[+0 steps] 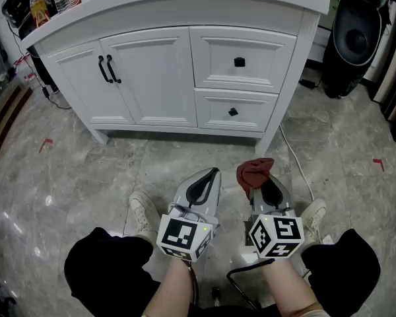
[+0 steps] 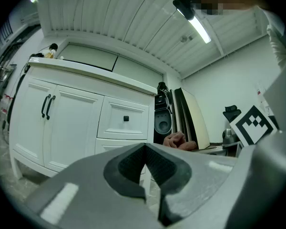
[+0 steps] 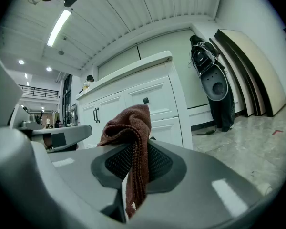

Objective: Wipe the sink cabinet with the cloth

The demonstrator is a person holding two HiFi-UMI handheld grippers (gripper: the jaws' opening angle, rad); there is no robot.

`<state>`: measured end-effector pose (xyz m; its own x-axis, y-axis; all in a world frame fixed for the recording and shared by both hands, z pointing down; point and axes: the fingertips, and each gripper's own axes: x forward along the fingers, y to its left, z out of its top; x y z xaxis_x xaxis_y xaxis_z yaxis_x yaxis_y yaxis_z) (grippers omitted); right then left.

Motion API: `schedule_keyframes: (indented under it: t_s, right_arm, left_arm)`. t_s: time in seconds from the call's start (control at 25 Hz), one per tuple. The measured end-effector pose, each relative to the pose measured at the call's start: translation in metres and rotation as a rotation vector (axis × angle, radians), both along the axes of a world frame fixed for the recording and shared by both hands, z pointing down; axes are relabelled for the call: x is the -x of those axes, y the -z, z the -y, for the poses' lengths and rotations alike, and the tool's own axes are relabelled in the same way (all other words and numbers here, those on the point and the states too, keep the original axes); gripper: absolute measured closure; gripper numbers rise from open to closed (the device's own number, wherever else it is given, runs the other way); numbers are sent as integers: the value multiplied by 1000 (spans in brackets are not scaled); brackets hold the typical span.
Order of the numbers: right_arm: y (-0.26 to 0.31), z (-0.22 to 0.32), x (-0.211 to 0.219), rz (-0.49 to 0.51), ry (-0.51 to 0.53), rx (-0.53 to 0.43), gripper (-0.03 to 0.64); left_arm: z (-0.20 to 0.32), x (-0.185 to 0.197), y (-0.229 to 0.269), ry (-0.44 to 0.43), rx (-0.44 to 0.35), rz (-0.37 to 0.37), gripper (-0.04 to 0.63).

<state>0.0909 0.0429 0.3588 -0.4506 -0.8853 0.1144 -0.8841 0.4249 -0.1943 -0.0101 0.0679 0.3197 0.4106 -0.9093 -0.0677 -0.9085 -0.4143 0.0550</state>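
The right tongs [image 1: 262, 181] clamp the cloth [image 1: 254, 170], the left tongs [image 1: 214, 173] meet empty, bare floor [image 1: 178, 152] before the cabinet [image 1: 152, 78].

Your head camera looks steeply down from above the floor in front of the cabinet [image 1: 185, 78], set back from its doors. The cameras on your left gripper [image 2: 145, 151] and right gripper [image 3: 133, 151] sit low, near the cabinet, looking up at its front. All three share its doors and drawers; the left one also catches the cloth [image 2: 180, 140].
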Motion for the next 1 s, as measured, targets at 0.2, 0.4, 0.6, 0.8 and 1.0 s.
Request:
schedule_keyframes:
  t_s: [0.2,0.4,0.6,0.8,1.0]
  right_arm:
    - [-2,3,0,-1,0,2,529]
    - [-4,2,1,-5,0,13,529]
    - [-10,3,5,1,18,32,523]
    - [-10,10,6,1,8,20,523]
    - [-1,36,8,78,-15,36,525]
  left_arm:
    - [3,0,-2,1,1,-1,595]
    - [3,1,-2,0,6,-3,595]
    - [5,0,-5,0,17,-3,595]
    - [14,-2,-5,0,15,5,595]
    - [31,-2,-3,3,14,0,595]
